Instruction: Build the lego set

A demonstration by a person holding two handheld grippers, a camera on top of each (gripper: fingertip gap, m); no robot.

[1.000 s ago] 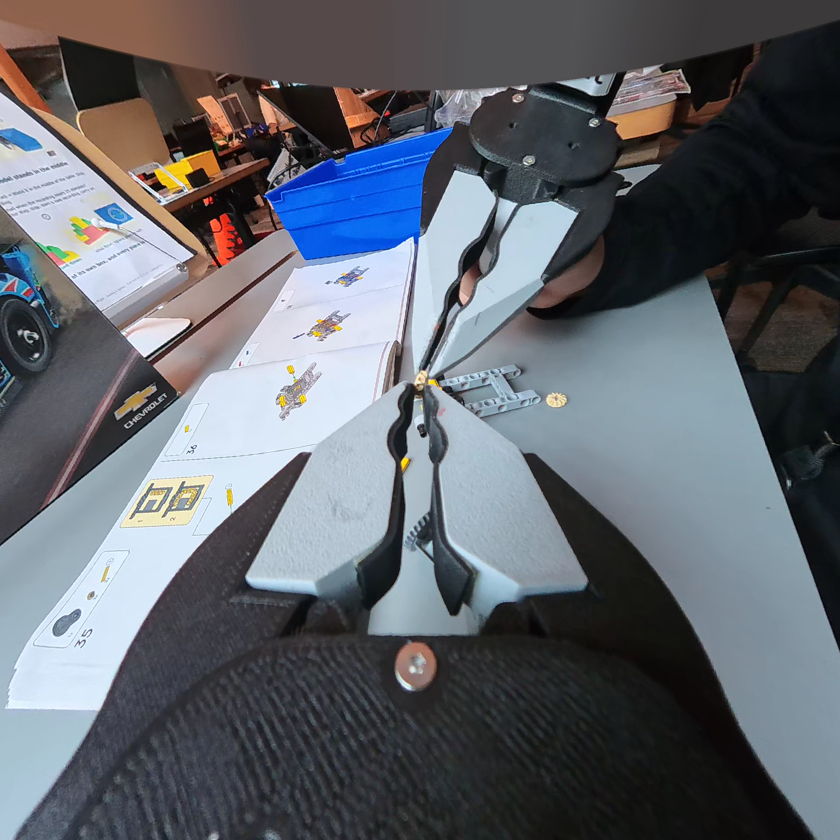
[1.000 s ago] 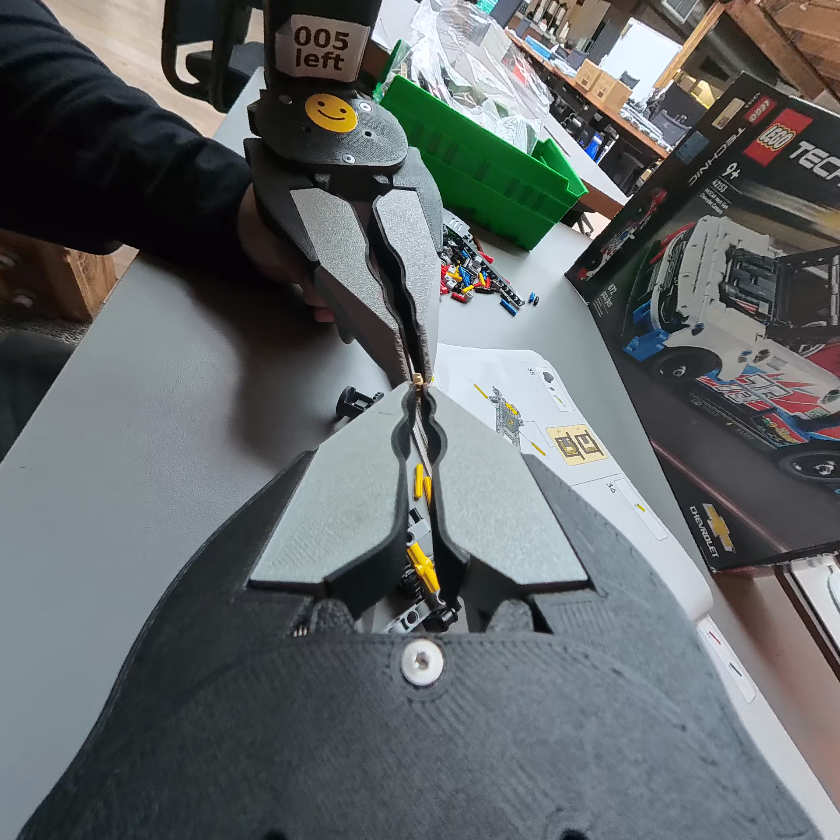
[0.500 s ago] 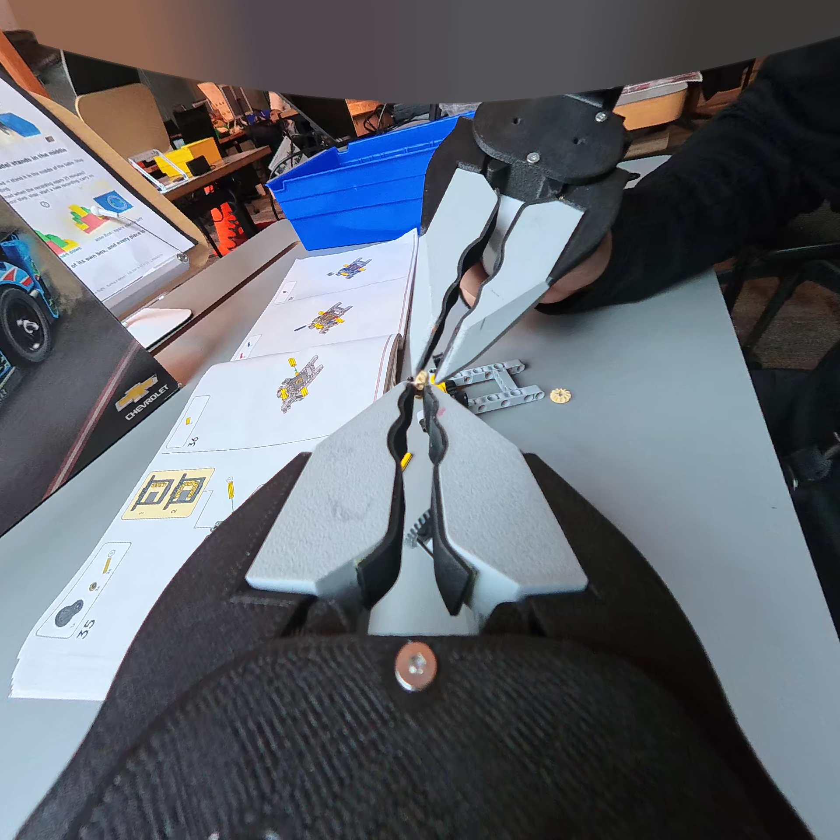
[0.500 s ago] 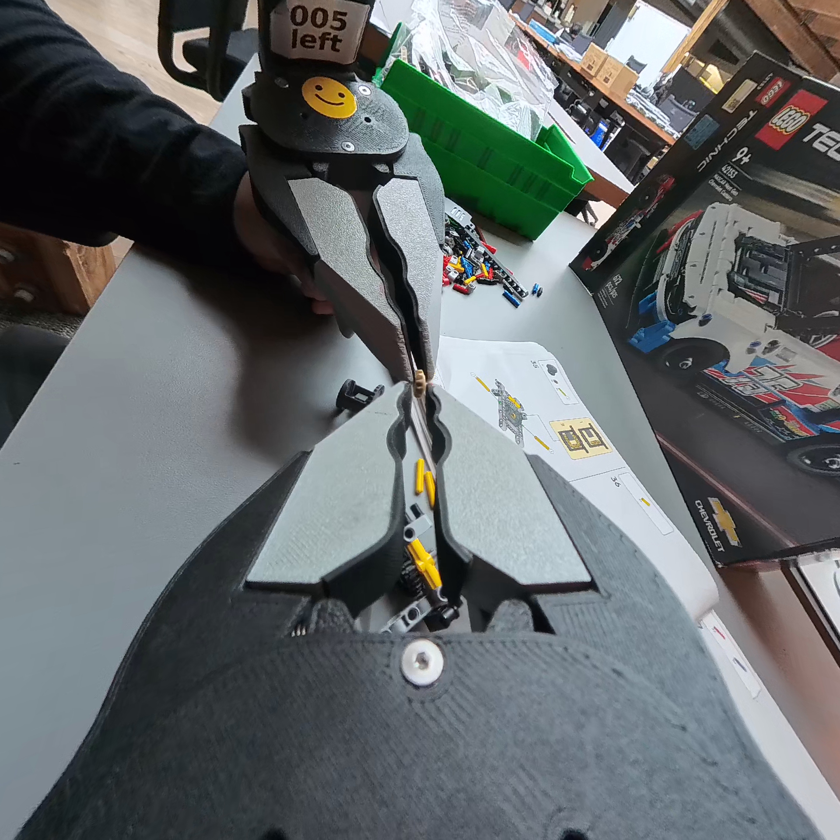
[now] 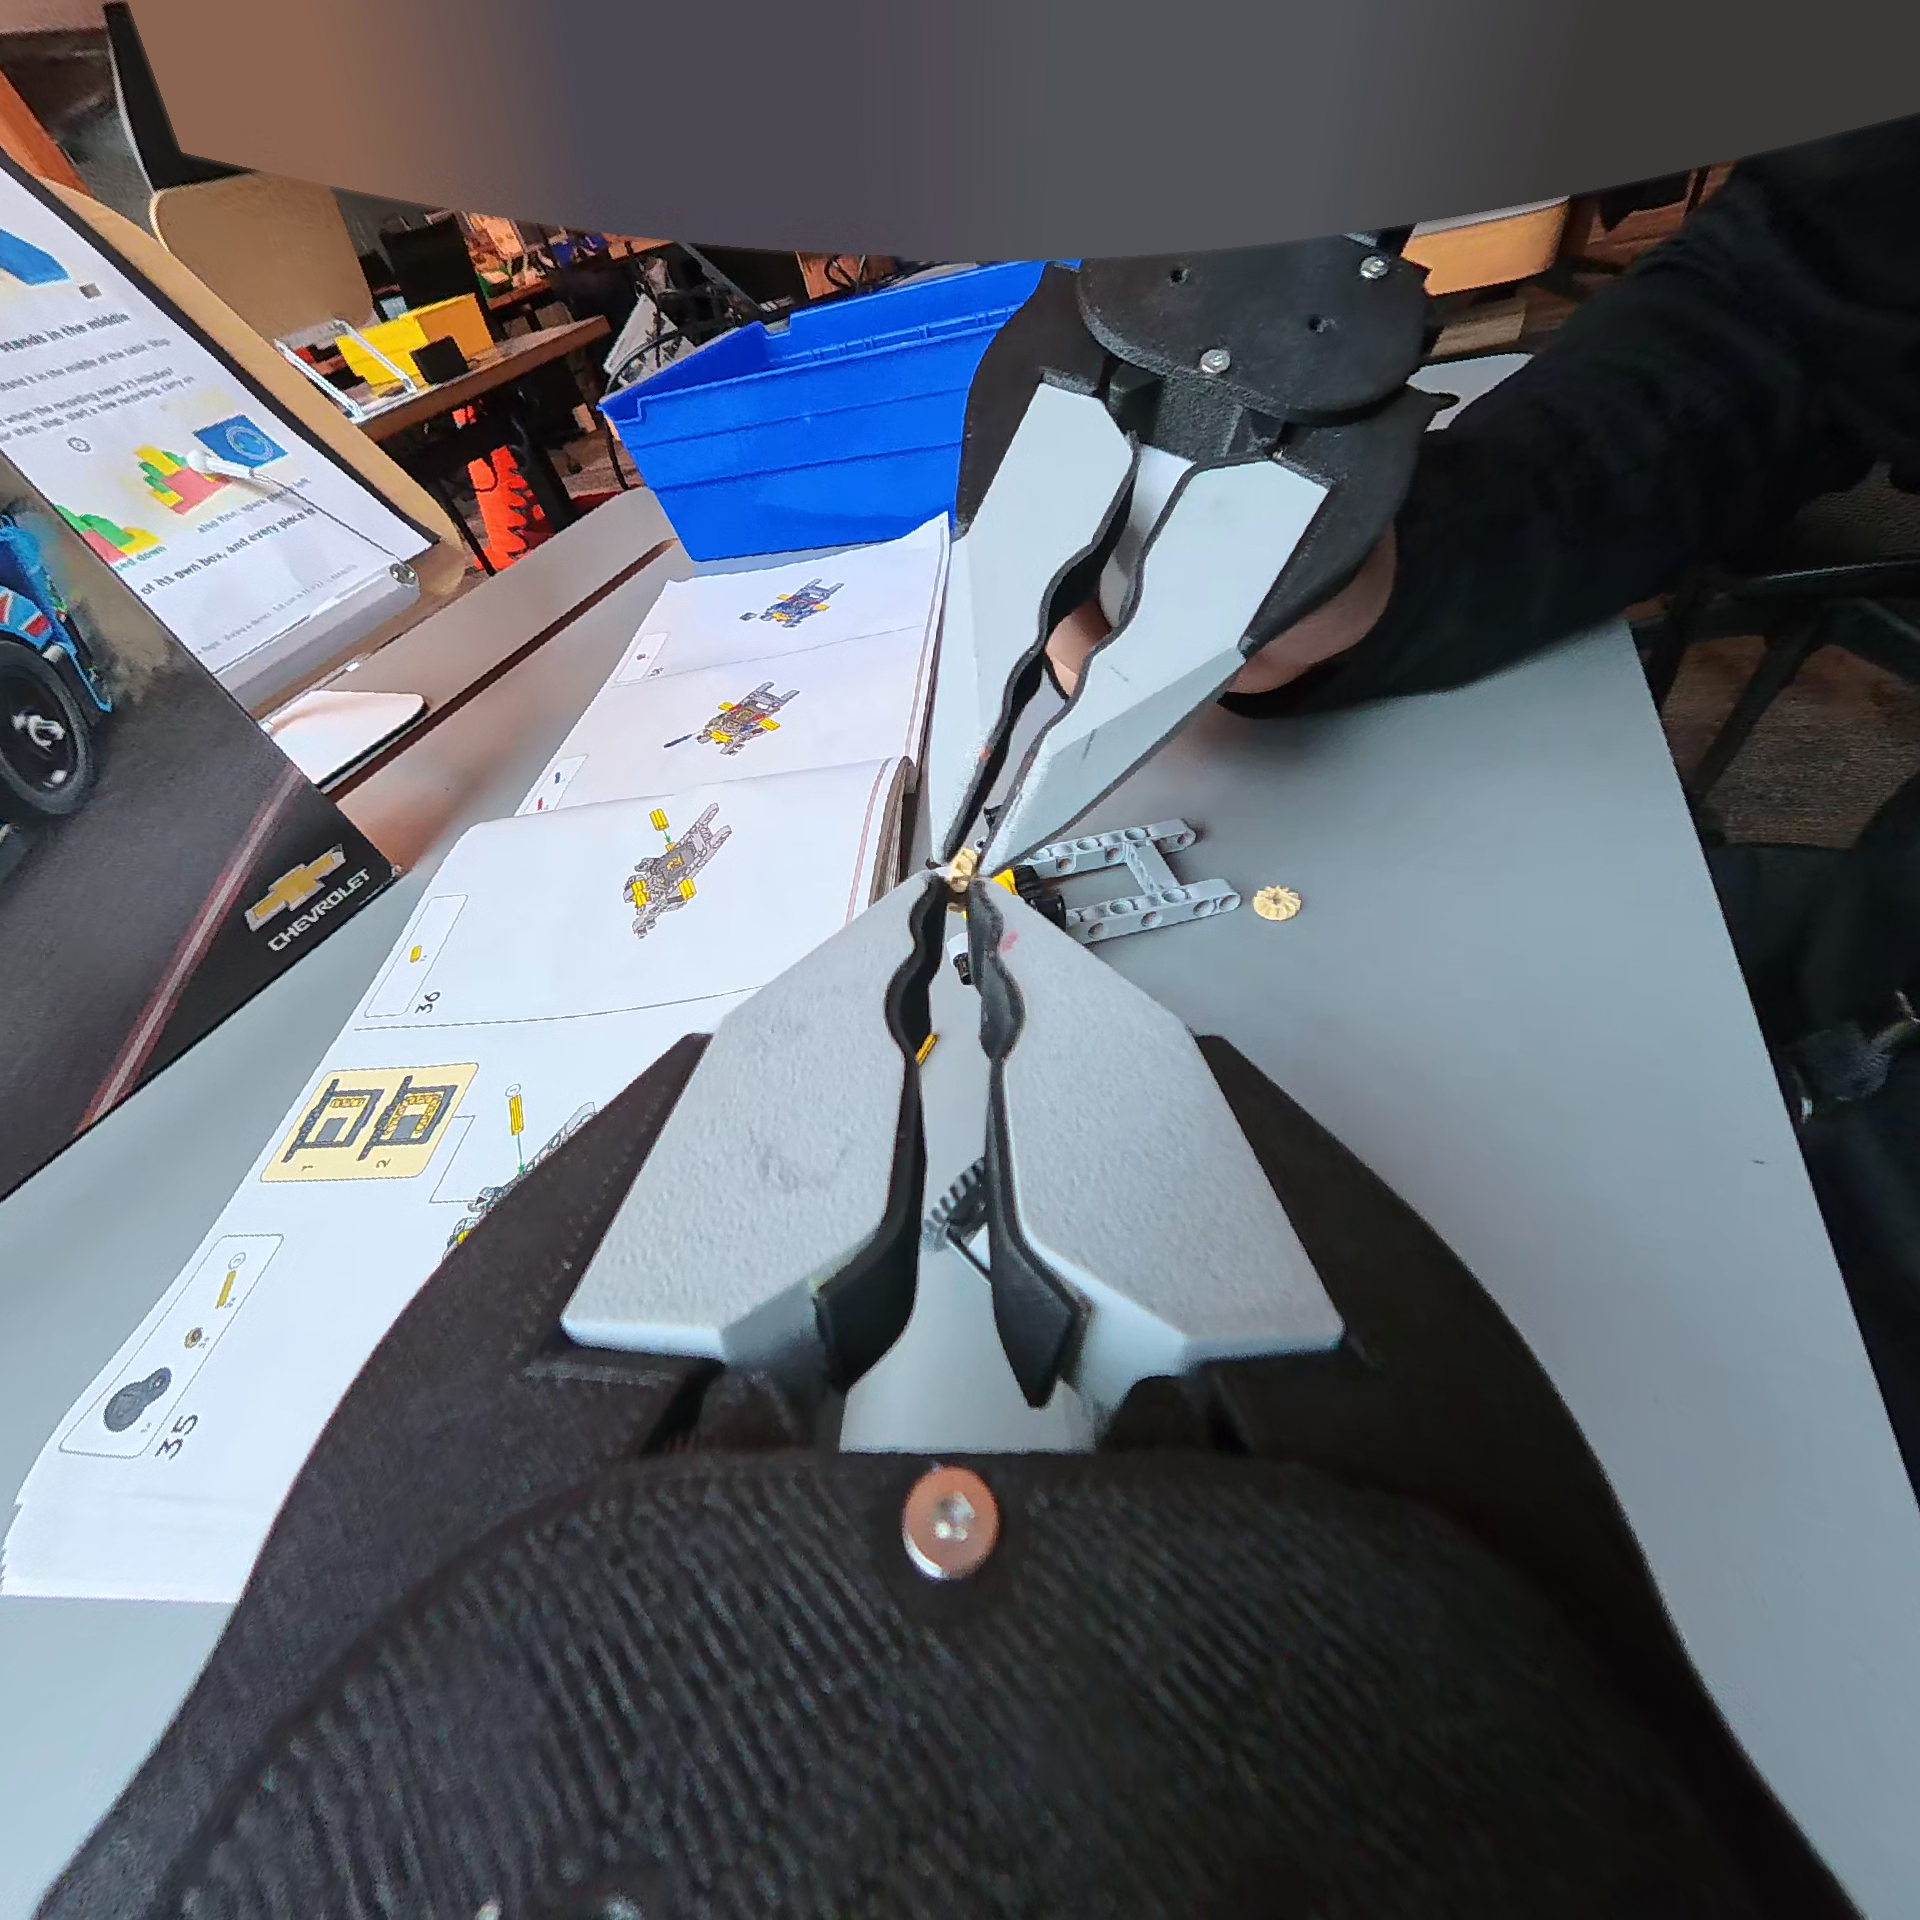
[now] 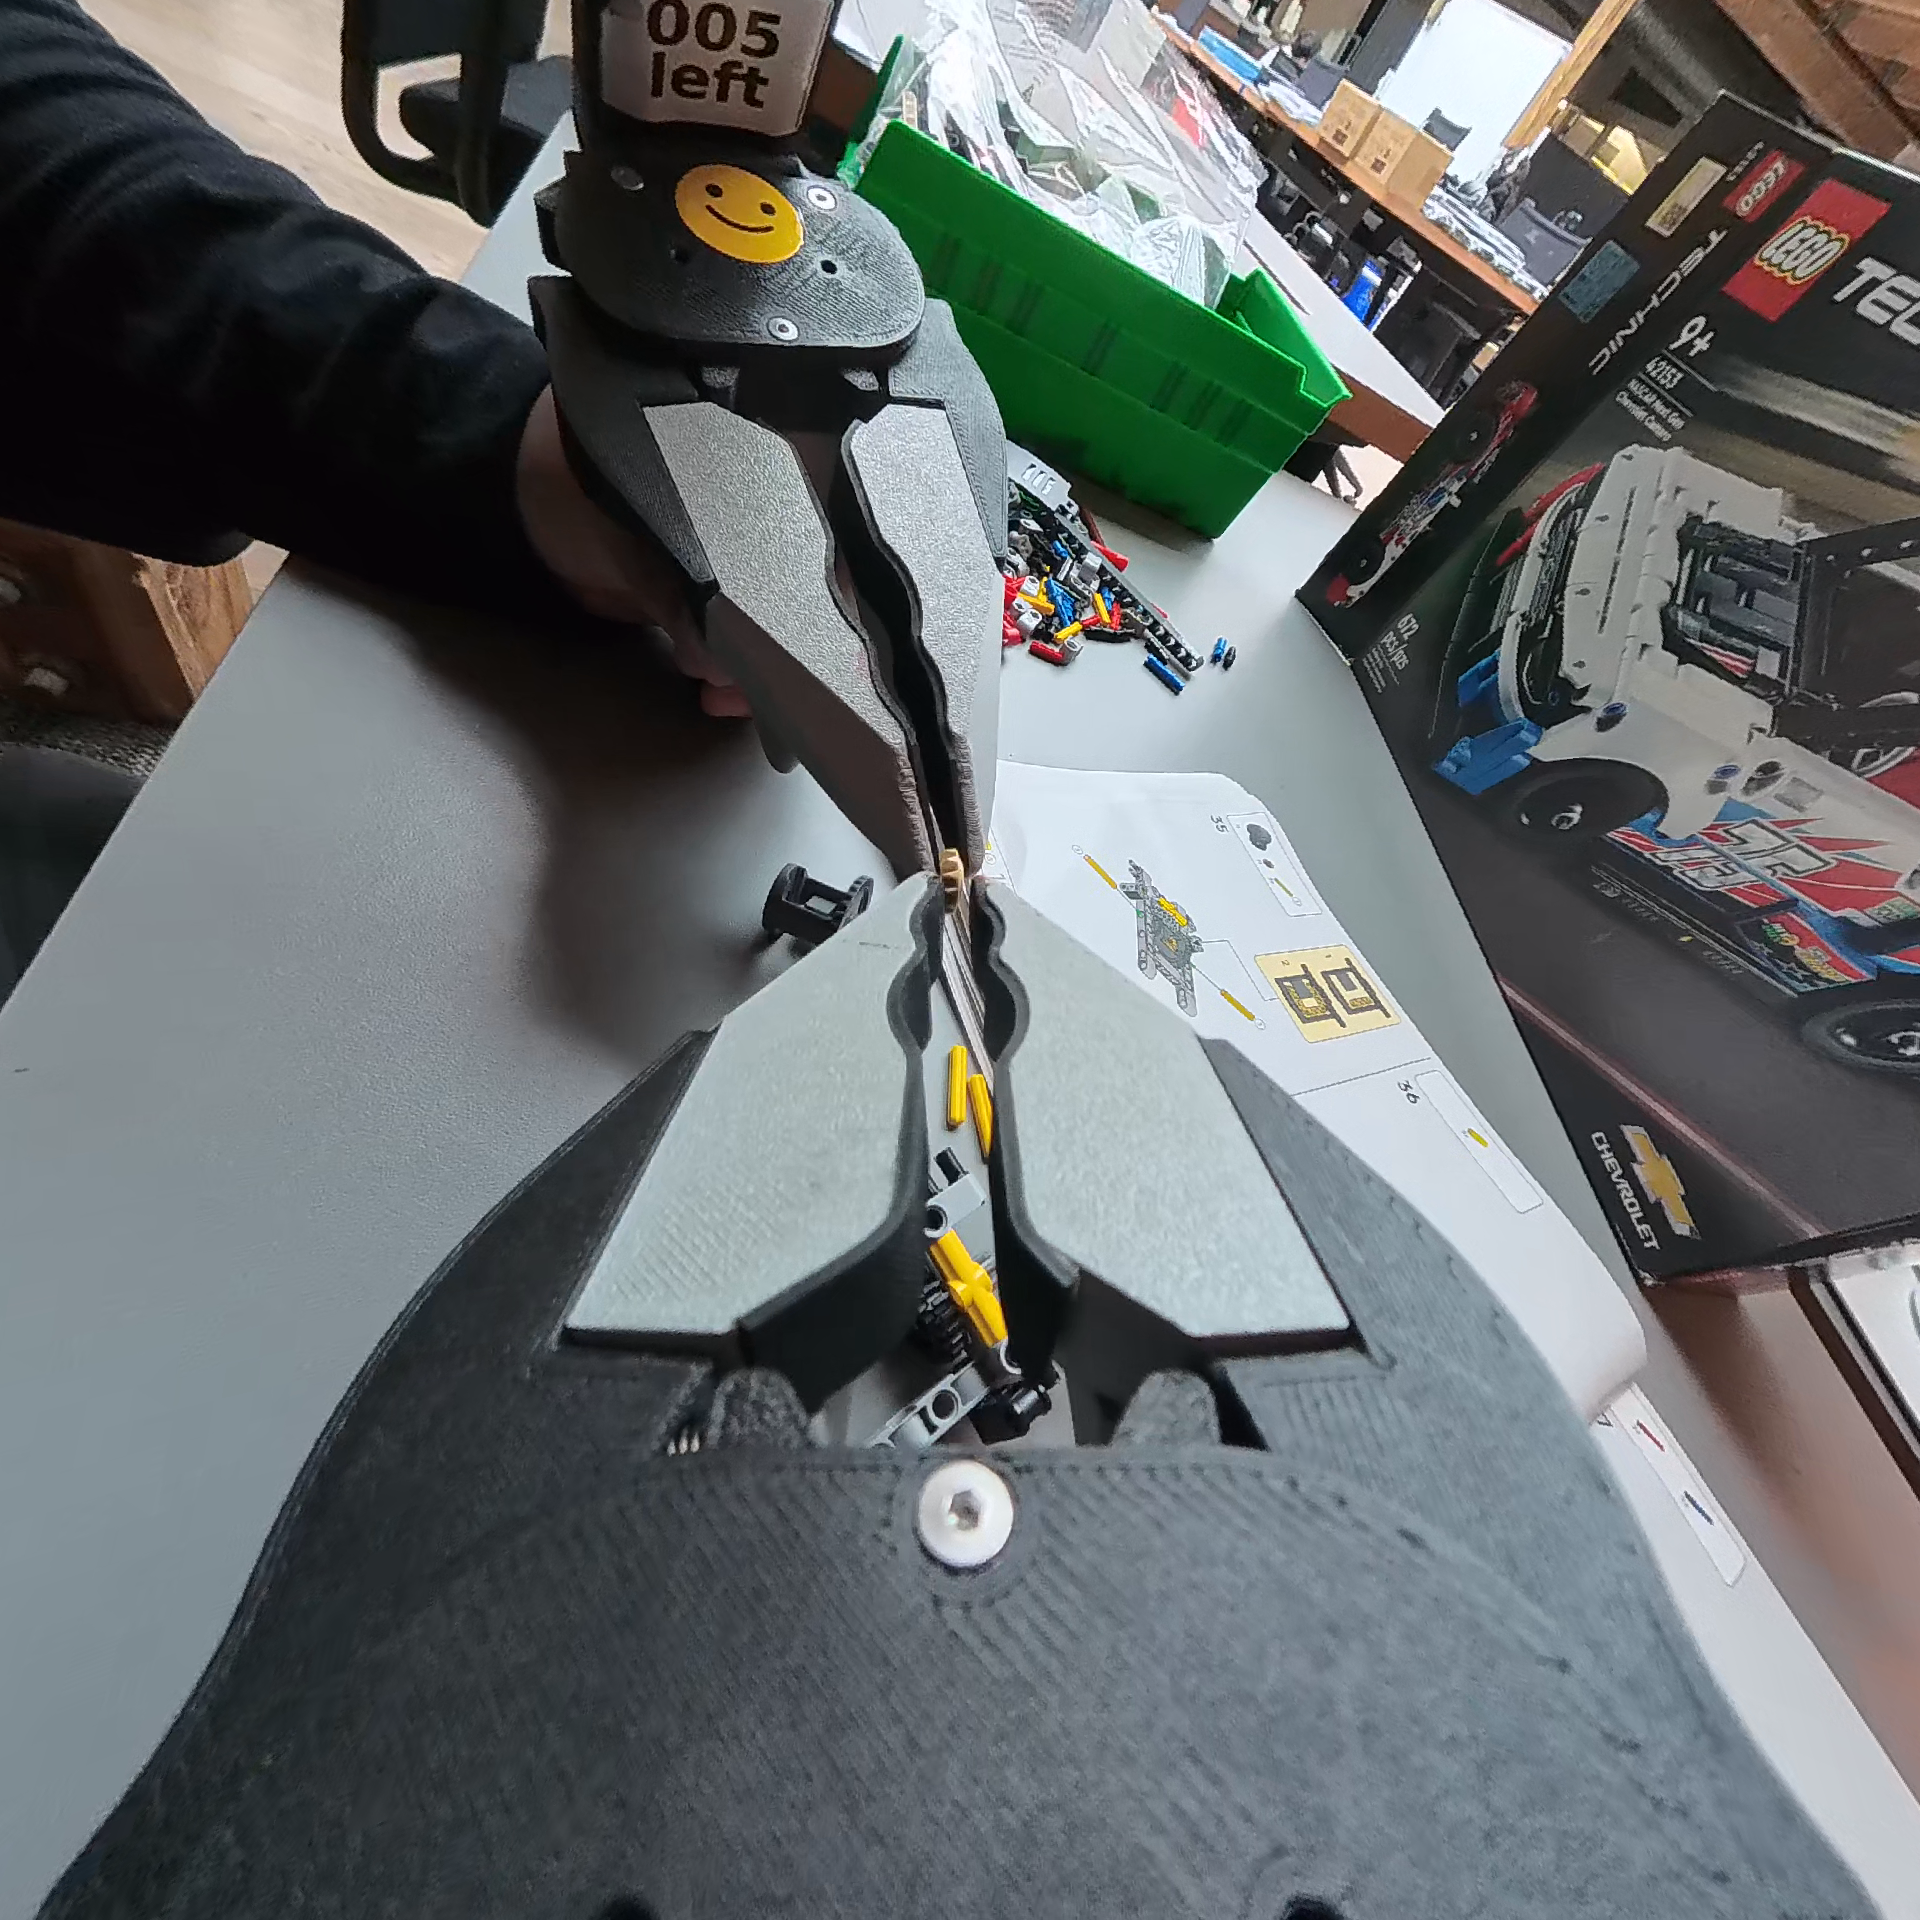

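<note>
My left gripper [image 5: 951,896] and right gripper [image 6: 952,902] are both shut and meet tip to tip above the grey table. A small tan gear [image 5: 962,868] sits pinched where the two pairs of tips touch; it also shows in the right wrist view [image 6: 951,864]. The right gripper [image 5: 977,850] comes down from the upper right in the left view. The left gripper [image 6: 943,847] comes down from above in the right view. A grey frame piece [image 5: 1132,878] with yellow and black parts lies just behind the tips. A part-built assembly [image 6: 961,1288] shows under my right fingers.
A second tan gear [image 5: 1270,902] lies right of the frame. A black connector [image 6: 816,904] and two yellow axles [image 6: 966,1101] lie on the table. The open instruction booklet [image 5: 582,914], set box [image 6: 1662,727], blue bin [image 5: 821,426], green bin [image 6: 1091,353] and loose parts pile [image 6: 1081,613] surround the work spot. The black connector [image 6: 816,904] is about equally far from each gripper, around 7 cm.
Both grippers stay shut and tip to tip on the tan gear. They have shifted only slightly together; nothing was let go.
</note>
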